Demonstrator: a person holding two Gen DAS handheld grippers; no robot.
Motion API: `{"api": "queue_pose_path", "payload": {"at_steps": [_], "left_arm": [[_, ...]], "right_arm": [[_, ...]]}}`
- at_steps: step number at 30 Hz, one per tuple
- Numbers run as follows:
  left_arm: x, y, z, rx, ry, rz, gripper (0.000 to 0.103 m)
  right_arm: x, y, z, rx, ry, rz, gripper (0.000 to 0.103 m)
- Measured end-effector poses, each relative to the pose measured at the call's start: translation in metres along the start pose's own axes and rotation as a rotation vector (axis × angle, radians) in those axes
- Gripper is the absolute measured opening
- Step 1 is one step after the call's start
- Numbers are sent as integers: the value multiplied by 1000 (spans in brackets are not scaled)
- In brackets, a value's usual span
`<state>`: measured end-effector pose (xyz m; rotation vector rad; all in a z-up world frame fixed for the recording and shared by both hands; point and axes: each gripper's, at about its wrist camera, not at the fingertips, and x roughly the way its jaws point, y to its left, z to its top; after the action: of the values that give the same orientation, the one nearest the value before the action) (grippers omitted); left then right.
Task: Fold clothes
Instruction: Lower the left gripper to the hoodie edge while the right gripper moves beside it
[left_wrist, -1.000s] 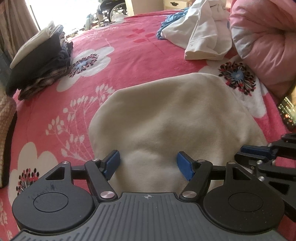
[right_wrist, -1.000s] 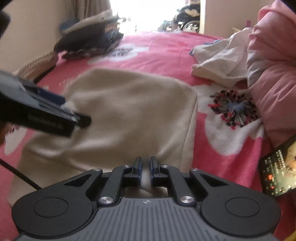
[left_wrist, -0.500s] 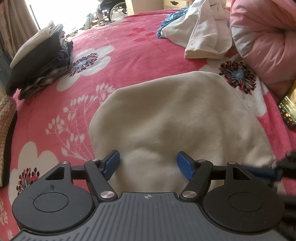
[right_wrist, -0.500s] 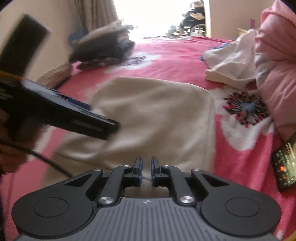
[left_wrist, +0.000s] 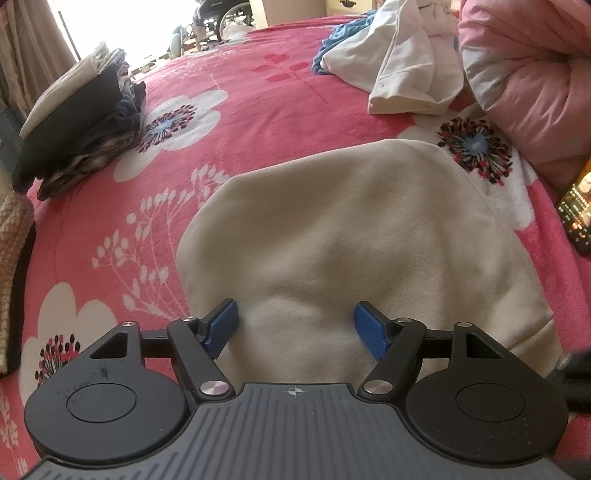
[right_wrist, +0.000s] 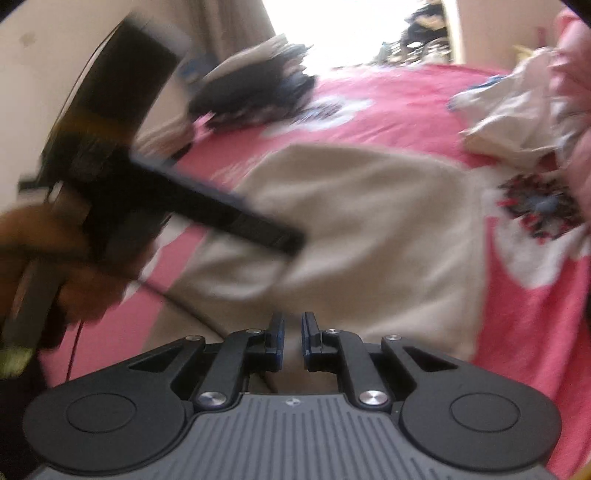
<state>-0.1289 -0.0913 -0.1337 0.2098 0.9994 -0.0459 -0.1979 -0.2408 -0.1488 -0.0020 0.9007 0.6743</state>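
Note:
A cream garment (left_wrist: 351, 229) lies flat on the pink flowered bedspread (left_wrist: 258, 110). My left gripper (left_wrist: 295, 325) hovers open over the garment's near part, its blue pads on either side of a low bump in the cloth. In the right wrist view the same garment (right_wrist: 369, 221) fills the middle. There my right gripper (right_wrist: 291, 339) sits at its near edge, jaws almost together with cream cloth in the slit. The left gripper (right_wrist: 236, 218) shows there as a blurred black bar, held by a hand (right_wrist: 74, 266). The right gripper (left_wrist: 576, 373) is only a dark blur at the garment's near right corner.
A stack of folded clothes (left_wrist: 81, 125) sits at the bed's far left. A heap of white and blue clothes (left_wrist: 402, 62) lies at the far right beside a pink quilt (left_wrist: 528, 74). A phone (left_wrist: 578, 218) rests at the right edge. A knitted thing (left_wrist: 14, 236) lies at left.
The right gripper has slid from beside the garment's right corner to the left wrist view's lower right edge. The right wrist view has swung, with the left gripper now nearer its middle. The left gripper stayed put.

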Motion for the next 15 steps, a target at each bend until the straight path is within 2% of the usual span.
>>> {"api": "queue_pose_path", "payload": {"at_steps": [2,5,7,10,15], "left_arm": [[0,0,0,2,-1,0,71],[0,0,-1,2,-4,0,71],[0,0,-1,3,-5,0,71],[0,0,-1,4,-5,3,71],[0,0,-1,8,-5,2,71]], "right_arm": [[6,1,-7,-7,13,0,11],[1,-4,-4,54,8,26,12],[-3,0,-3,36,12,54,12],[0,8,-9,-19,35,44,12],[0,2,-8,26,51,68,13]]}}
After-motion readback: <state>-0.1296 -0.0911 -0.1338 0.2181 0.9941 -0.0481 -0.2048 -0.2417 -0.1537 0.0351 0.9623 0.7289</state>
